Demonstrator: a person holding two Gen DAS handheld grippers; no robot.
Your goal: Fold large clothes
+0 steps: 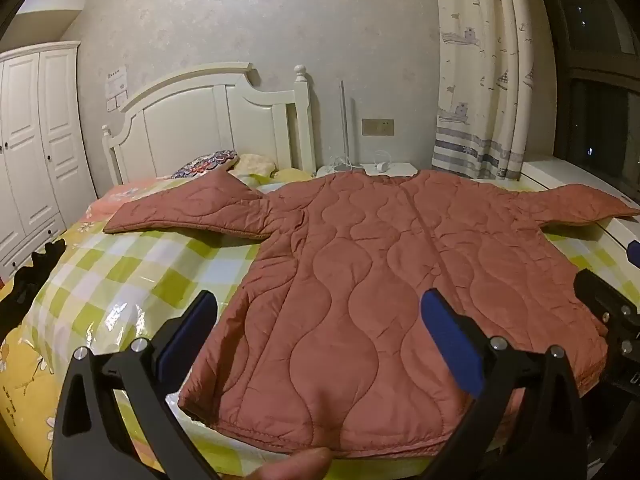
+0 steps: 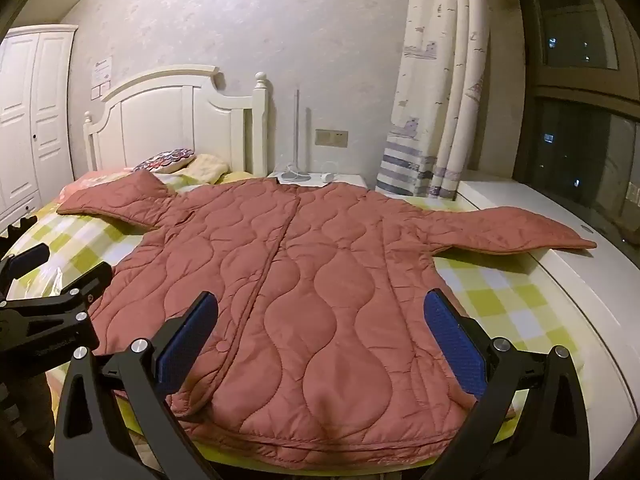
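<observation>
Two grippers, left gripper (image 1: pixel 320 332) and right gripper (image 2: pixel 320 332), hover wide open and empty above the quilted jacket (image 1: pixel 380 280) (wall notice (image 2: pixel 102 70) unreadable).

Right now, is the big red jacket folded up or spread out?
Spread out: the jacket lies flat on the bed, both sleeves stretched sideways.

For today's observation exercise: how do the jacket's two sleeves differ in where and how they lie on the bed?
1. The left sleeve lies wholly on the checked bedding; the right sleeve runs off it onto the white ledge by the window.
2. The left sleeve ends near the pillows; the right sleeve ends near the curtain side.

Shared: both are pink, quilted, spread flat and still unfolded on the jacket.
</observation>
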